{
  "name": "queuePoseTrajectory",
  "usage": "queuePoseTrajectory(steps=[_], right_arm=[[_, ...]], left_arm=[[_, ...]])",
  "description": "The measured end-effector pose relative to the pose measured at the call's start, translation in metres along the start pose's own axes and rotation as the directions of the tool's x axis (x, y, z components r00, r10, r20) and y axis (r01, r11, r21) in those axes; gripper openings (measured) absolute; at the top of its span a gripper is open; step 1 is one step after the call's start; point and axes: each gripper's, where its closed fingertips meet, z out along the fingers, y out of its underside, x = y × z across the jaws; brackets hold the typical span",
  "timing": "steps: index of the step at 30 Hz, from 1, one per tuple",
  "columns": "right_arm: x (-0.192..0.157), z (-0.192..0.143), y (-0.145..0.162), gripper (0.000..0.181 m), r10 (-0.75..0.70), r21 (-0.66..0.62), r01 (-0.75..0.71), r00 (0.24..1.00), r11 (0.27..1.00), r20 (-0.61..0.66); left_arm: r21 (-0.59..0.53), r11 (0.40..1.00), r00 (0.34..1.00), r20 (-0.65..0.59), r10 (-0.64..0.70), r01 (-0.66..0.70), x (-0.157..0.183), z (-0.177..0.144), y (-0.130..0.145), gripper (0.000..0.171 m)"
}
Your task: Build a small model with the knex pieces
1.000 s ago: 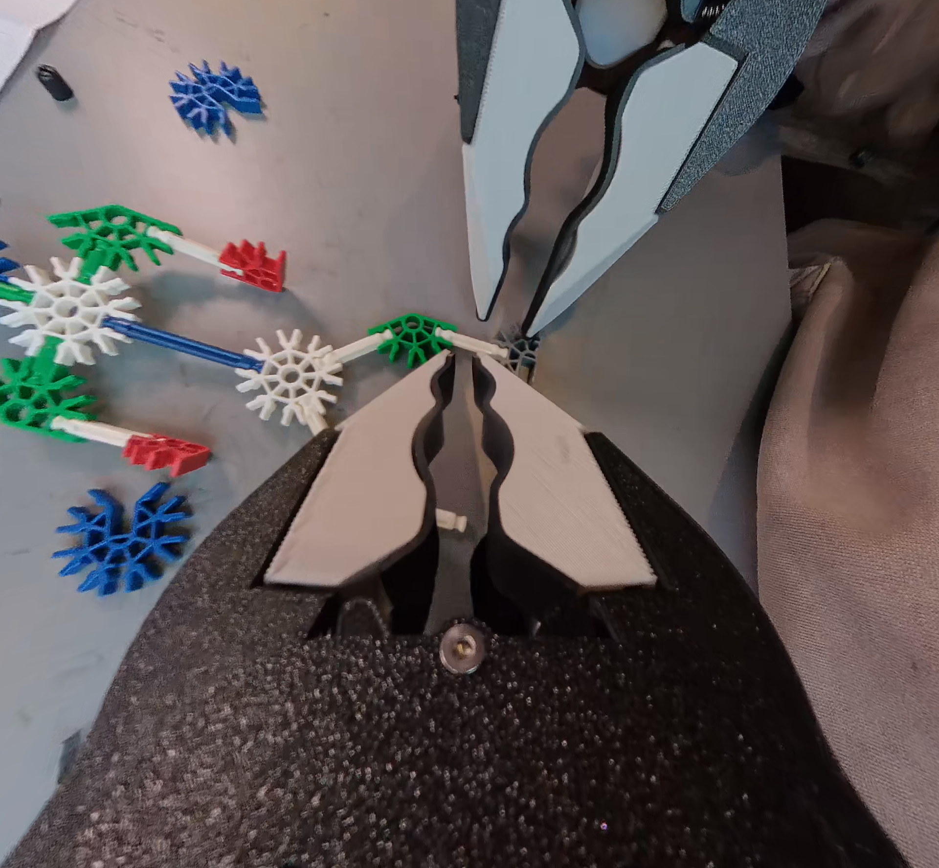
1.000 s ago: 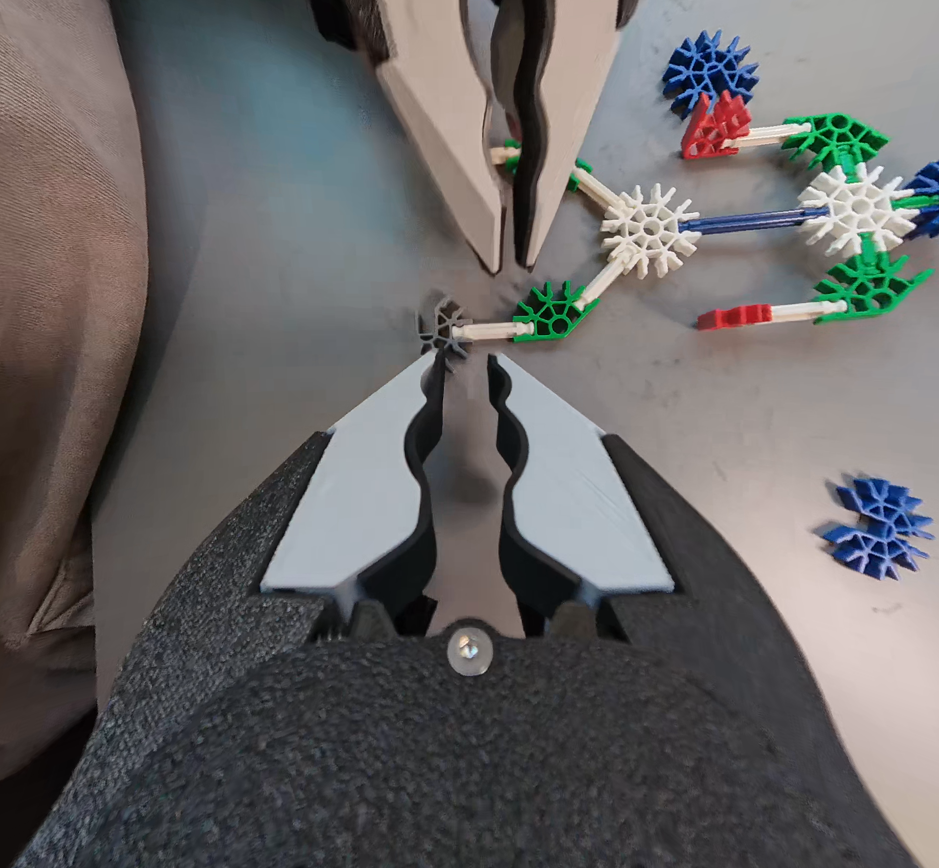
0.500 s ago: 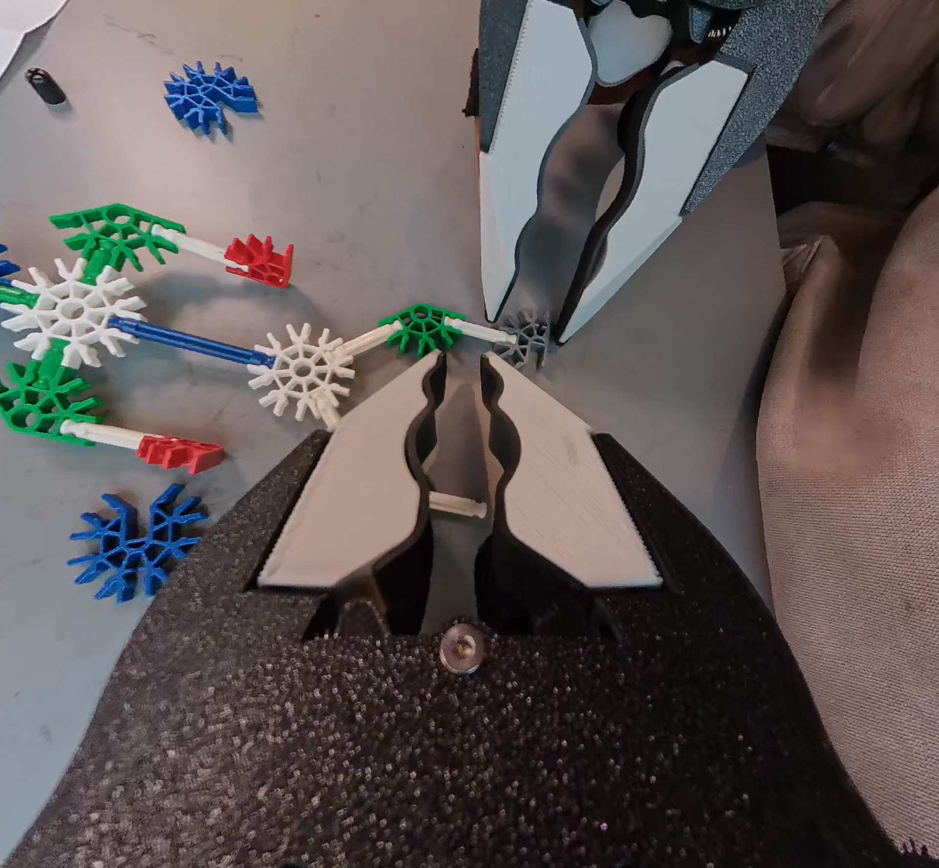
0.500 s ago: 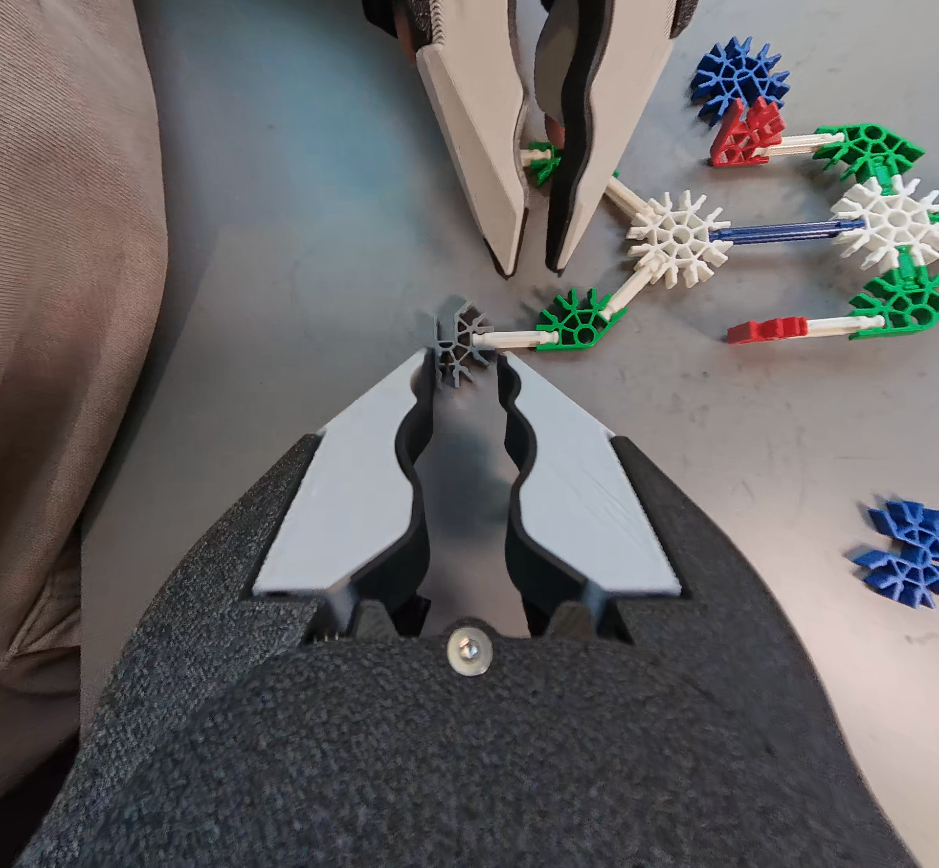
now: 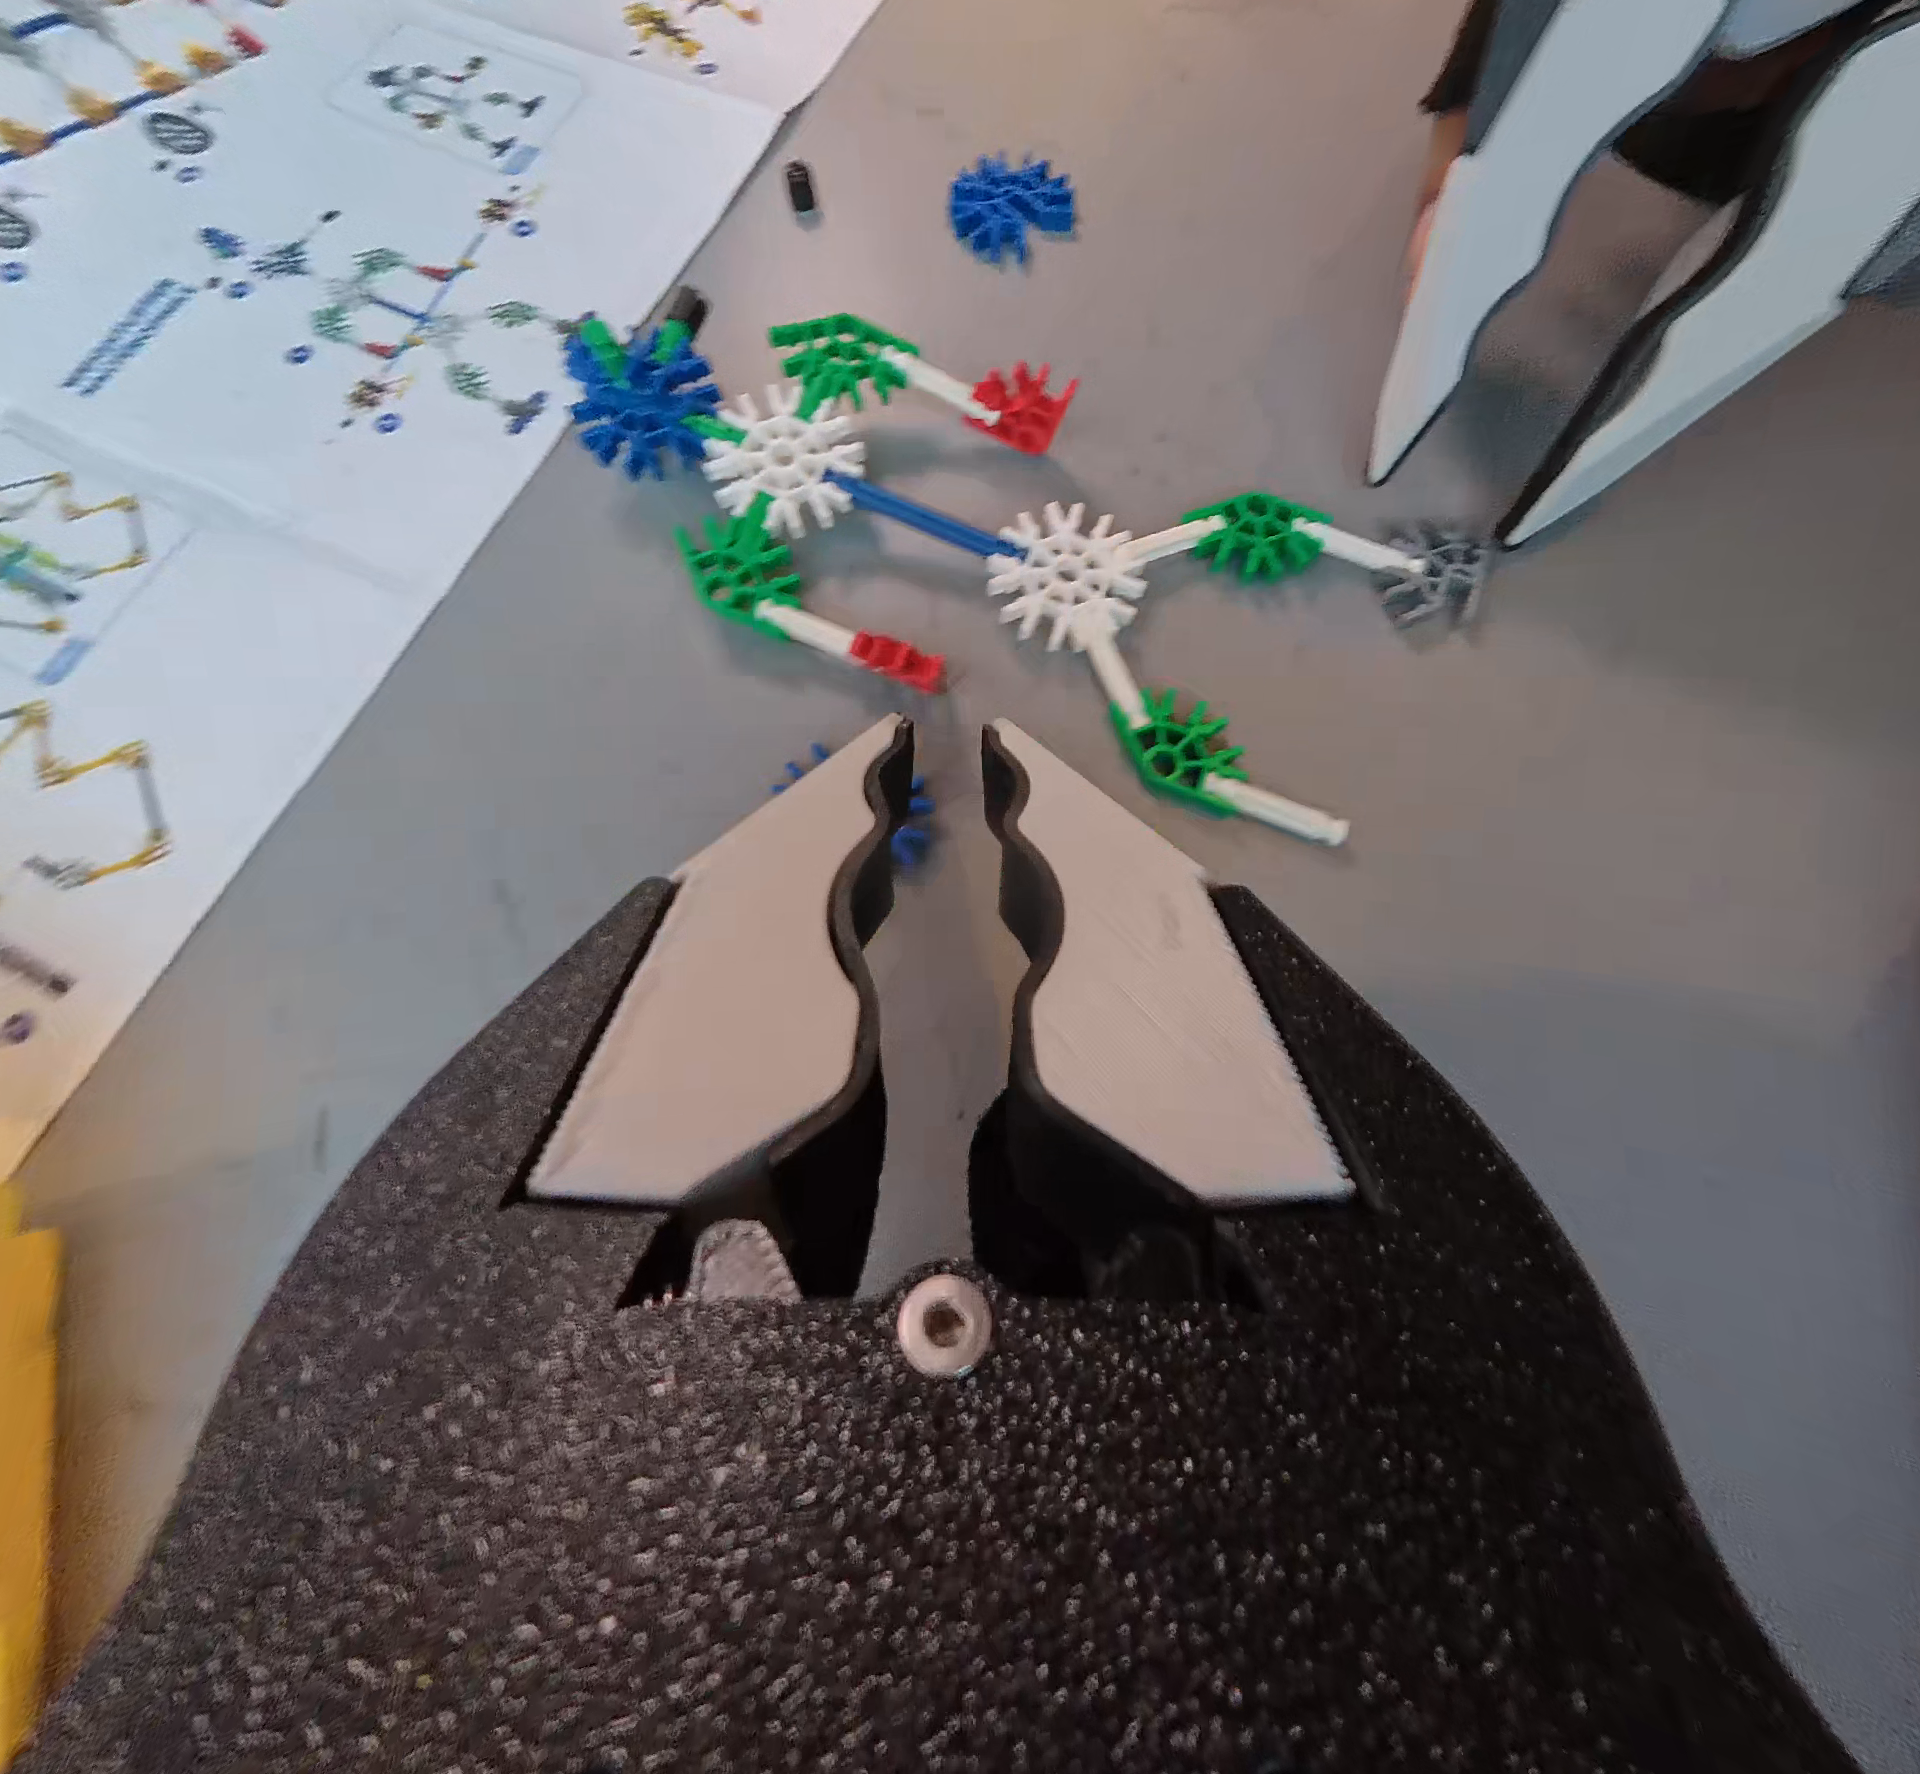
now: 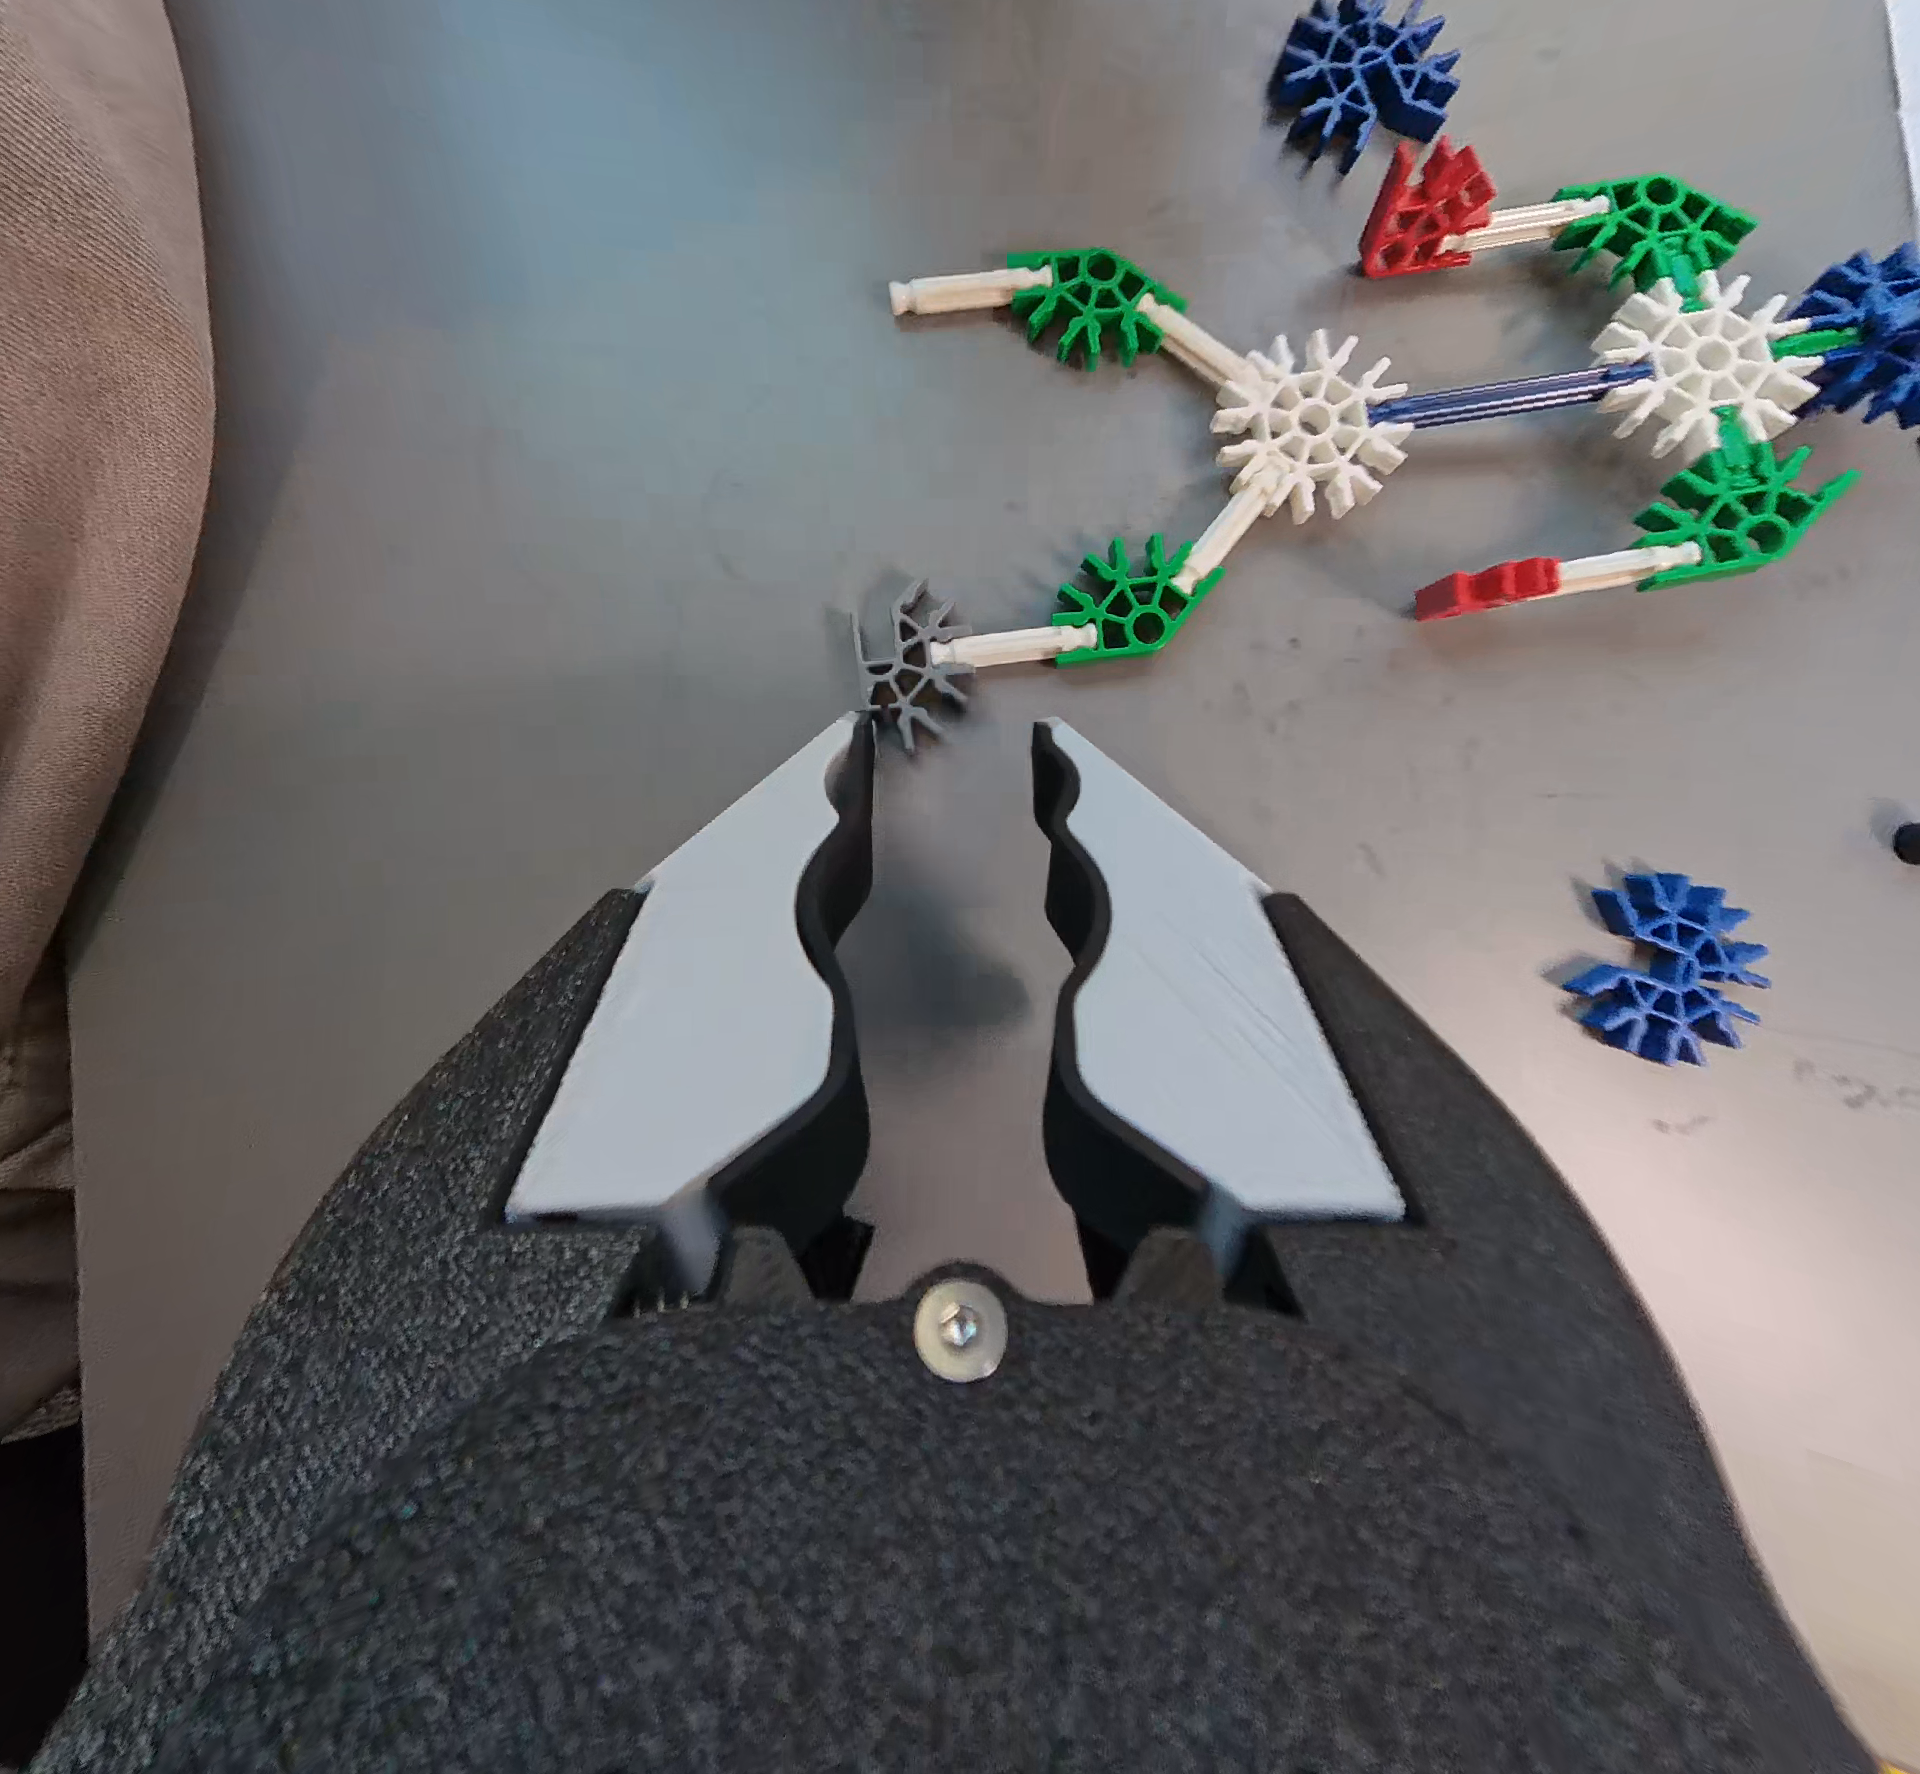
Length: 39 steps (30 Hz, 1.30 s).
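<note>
Lying upper left: printed instruction sheets [image 5: 312, 290], blurred. Right gripper [image 6: 951, 737] spread, fingertip touching grey connector [image 6: 909, 664]; left gripper [image 5: 945, 742] slightly parted, empty.

— How does the left gripper [image 5: 948, 737] stand?
— Low over the table, fingers a narrow gap apart, gripping nothing.
— The right gripper [image 6: 951, 732]?
— Fingers spread wider, empty, tips pointing down; it faces the left one from across.
</note>
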Motion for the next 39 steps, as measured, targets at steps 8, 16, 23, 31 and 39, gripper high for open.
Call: queuePoseTrajectory(steps=[8, 16, 23, 31, 39], right_arm=[[0.046, -0.021, -0.028, 0.029, 0.091, 0.245, -0.059, 0.988, 0.968, -0.122], [0.073, -0.031, -0.017, 0.025, 0.199, 0.360, -0.106, 0.953, 0.927, -0.231], [0.075, -0.034, -0.020, 0.023, 0.208, 0.392, -0.101, 0.948, 0.914, -0.239], [0.048, -0.032, -0.049, 0.023, 0.082, 0.451, 0.023, 0.974, 0.892, -0.210], [0.000, 0.006, -0.070, 0.029, -0.154, 0.380, 0.206, 0.975, 0.902, -0.162]], left_arm=[[-0.067, 0.994, 0.997, 0.017, -0.081, 0.082, -0.025, -0.003, 0.030, 0.037], [-0.217, 0.974, 0.997, 0.032, -0.066, 0.071, -0.029, -0.035, 0.061, 0.042], [-0.305, 0.951, 0.999, 0.007, -0.043, 0.043, -0.022, -0.031, 0.078, 0.022], [-0.110, 0.989, 0.979, -0.187, 0.076, -0.097, 0.037, -0.019, 0.029, 0.020], [0.045, 0.975, 0.924, -0.312, 0.220, -0.217, 0.099, -0.003, -0.001, 0.020]])
